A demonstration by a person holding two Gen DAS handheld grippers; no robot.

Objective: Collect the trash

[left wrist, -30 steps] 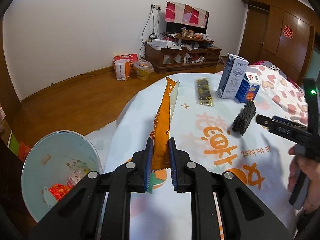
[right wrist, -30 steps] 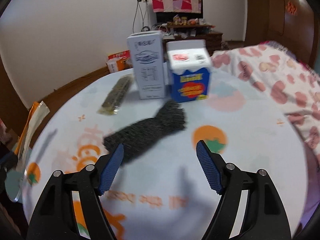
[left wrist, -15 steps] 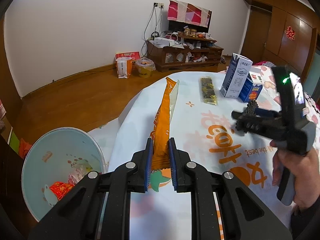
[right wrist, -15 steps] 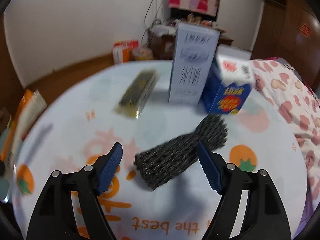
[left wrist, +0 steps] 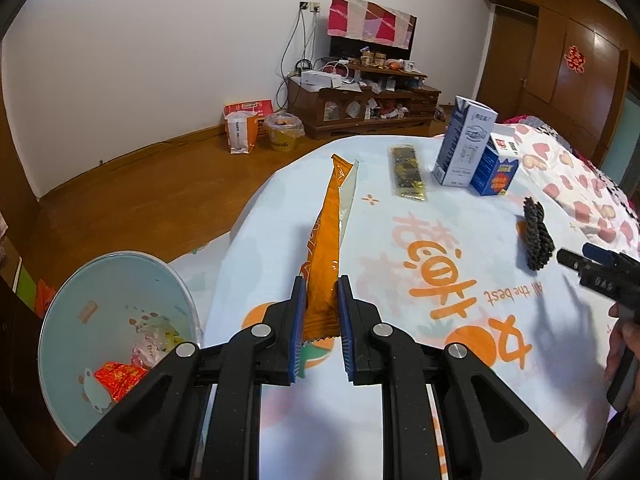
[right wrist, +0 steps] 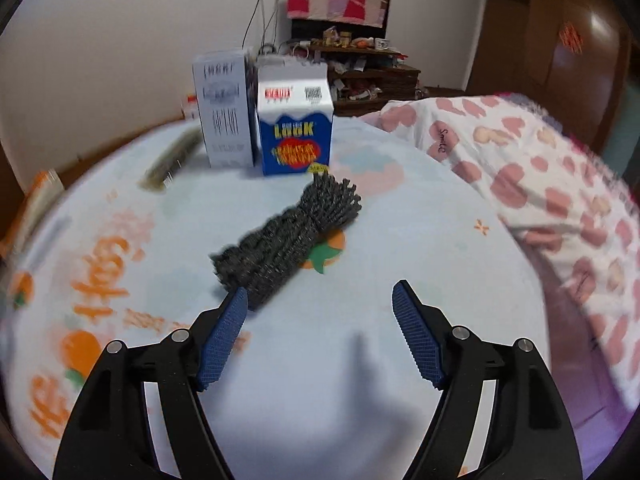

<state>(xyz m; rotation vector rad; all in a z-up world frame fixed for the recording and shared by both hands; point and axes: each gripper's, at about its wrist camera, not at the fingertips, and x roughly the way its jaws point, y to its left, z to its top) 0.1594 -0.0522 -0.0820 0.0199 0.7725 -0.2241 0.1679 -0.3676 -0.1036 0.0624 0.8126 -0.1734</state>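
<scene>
Jaws pressed on the near end of a long orange wrapper (left wrist: 326,248) mark the left gripper (left wrist: 320,320), while the right gripper (right wrist: 320,320) is held spread wide just short of a dark scrunched wrapper (right wrist: 286,236), its left pad almost touching it. The orange wrapper is stretched along the table's left edge, beside the pale blue bin (left wrist: 72,360), in which a few scraps are already seen. Most of the job appears to be left: a flat dark packet (left wrist: 408,174), a white carton (left wrist: 464,144) and a blue carton (left wrist: 494,170) are grouped toward the far edge. Nothing is seen blocking either gripper; a heart-patterned blanket (right wrist: 540,184) is draped along the right edge.
</scene>
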